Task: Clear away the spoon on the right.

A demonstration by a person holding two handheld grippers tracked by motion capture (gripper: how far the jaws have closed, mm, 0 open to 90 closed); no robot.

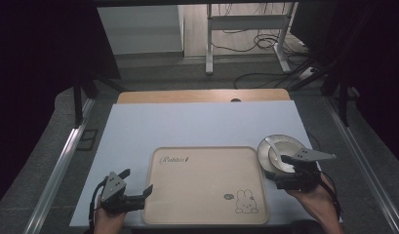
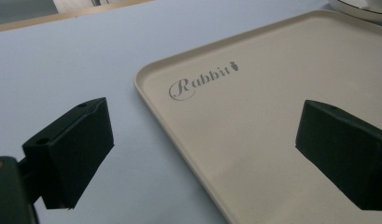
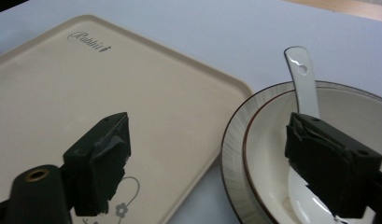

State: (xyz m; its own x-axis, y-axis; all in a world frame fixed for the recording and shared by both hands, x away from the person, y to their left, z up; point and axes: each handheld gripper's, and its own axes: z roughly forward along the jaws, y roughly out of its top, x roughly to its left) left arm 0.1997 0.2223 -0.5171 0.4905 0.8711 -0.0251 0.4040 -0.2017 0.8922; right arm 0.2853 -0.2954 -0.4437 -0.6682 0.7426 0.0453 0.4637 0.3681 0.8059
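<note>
Where right tool gapes over bowl, spoon partly hidden, left tool released.

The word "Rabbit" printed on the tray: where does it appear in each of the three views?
High view: the word "Rabbit" sits in the far left corner of the tray.
Left gripper view: the word is at centre, above the open jaws.
Right gripper view: it is at upper left, small.
Shared landmark: the tray's rounded corner beside the word.
</note>
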